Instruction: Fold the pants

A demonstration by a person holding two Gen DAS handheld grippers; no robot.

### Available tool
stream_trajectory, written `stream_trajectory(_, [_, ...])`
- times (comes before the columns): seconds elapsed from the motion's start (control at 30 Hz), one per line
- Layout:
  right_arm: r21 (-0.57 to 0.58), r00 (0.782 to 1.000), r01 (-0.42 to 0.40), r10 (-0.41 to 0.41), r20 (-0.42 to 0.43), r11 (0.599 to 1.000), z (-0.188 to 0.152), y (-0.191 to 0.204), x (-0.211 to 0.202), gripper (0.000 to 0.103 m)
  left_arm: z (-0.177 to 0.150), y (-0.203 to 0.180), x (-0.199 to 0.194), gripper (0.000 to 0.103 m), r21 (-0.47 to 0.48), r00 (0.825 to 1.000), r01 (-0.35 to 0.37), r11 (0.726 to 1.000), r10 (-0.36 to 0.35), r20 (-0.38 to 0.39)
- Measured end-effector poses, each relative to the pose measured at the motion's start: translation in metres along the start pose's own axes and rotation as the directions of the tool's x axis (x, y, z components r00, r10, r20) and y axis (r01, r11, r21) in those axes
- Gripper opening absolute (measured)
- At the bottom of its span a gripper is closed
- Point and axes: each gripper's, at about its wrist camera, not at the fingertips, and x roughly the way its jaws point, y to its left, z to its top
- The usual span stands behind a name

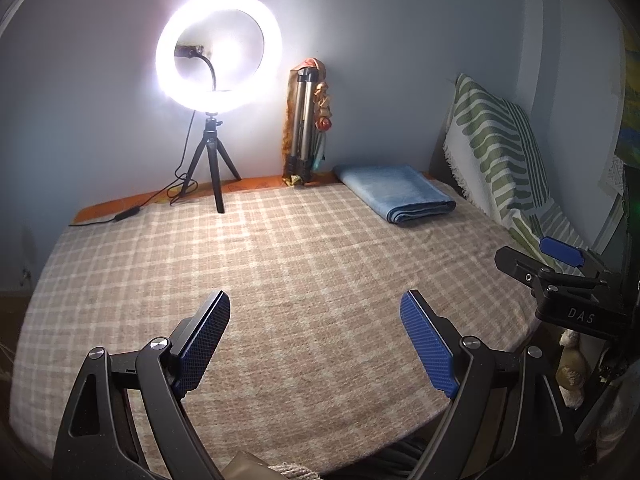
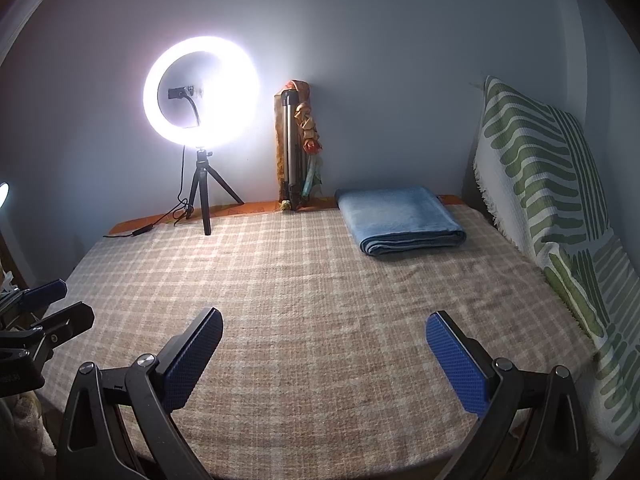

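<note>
Your left gripper (image 1: 316, 304) and right gripper (image 2: 324, 322) hover tilted over the bed (image 1: 280, 260), jaws wide and empty; blue pants (image 2: 400, 220) lie folded at the far right.

Folded blue pants (image 2: 400, 218) (far side) lie on checked blanket (image 2: 300, 300).

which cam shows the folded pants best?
Right wrist: the pants sit nearer centre and larger, with the stacked fold edge facing the camera. Left wrist shows them whole too, but smaller and further off to the right.
</note>
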Motion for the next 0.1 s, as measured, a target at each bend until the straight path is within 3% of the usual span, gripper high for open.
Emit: stream_trajectory(0.1, [0.002, 1.0, -0.005, 0.005, -0.003, 1.0, -0.0017, -0.0026, 0.0013, 0.103, 0.0003, -0.001, 0.0006, 0.087, 0.0, 1.0, 0.003, 1.0, -0.003, -0.009])
